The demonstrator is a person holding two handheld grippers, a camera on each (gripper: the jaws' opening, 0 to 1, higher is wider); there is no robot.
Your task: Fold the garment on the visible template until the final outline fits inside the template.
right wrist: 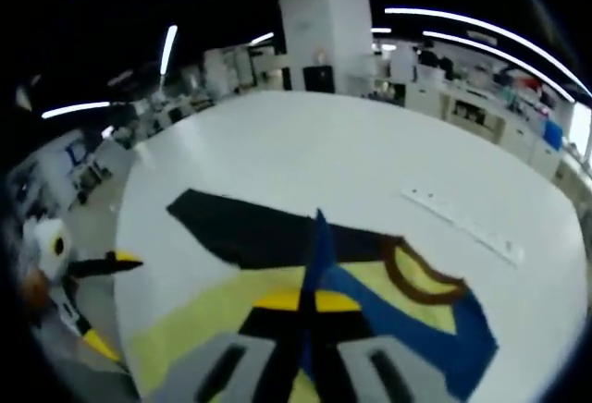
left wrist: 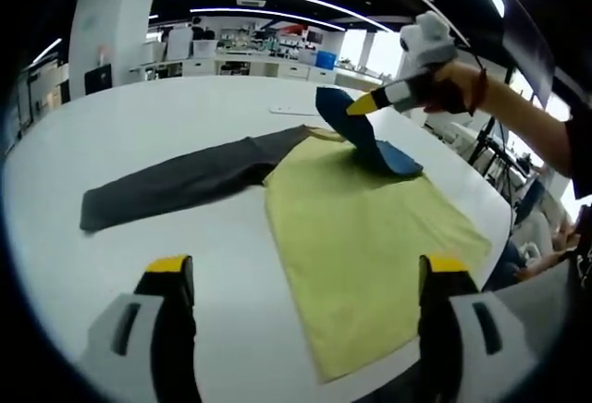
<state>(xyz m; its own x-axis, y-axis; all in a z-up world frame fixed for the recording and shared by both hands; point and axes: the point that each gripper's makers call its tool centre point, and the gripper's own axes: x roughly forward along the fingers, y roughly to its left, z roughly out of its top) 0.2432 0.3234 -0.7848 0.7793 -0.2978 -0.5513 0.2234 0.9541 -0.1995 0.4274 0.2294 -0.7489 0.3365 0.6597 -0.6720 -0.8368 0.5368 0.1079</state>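
While the right tongs (right wrist: pixel 308 301) are clenched on the blue sleeve (right wrist: pixel 319 237) of the garment, pinching its raised fold between yellow tips, the left tongs (left wrist: pixel 305 274) hang released above the near edge of the counter (left wrist: pixel 139 135), jaws well apart and grasping nothing. In the left gripper view the right tongs (left wrist: pixel 363 103) hold that sleeve lifted over the far corner of the yellow body panel (left wrist: pixel 361 237), with the rest of the blue cloth lying crumpled just beneath. The dark grey sleeve (left wrist: pixel 176 181) stretches flat away to the other side, and a brown collar (right wrist: pixel 416 278) curves at the neckline. No template outline can be made out under the cloth.

The likely trouble lies in the pinch: only a thin ridge of fabric sits between the jaws, so a quick pull could let it slip and drop in a heap. With nothing pinning the body, a drag across could also shift the whole shirt and skew it on the smooth counter. The long grey sleeve, unfolded, would leave the outline too wide.
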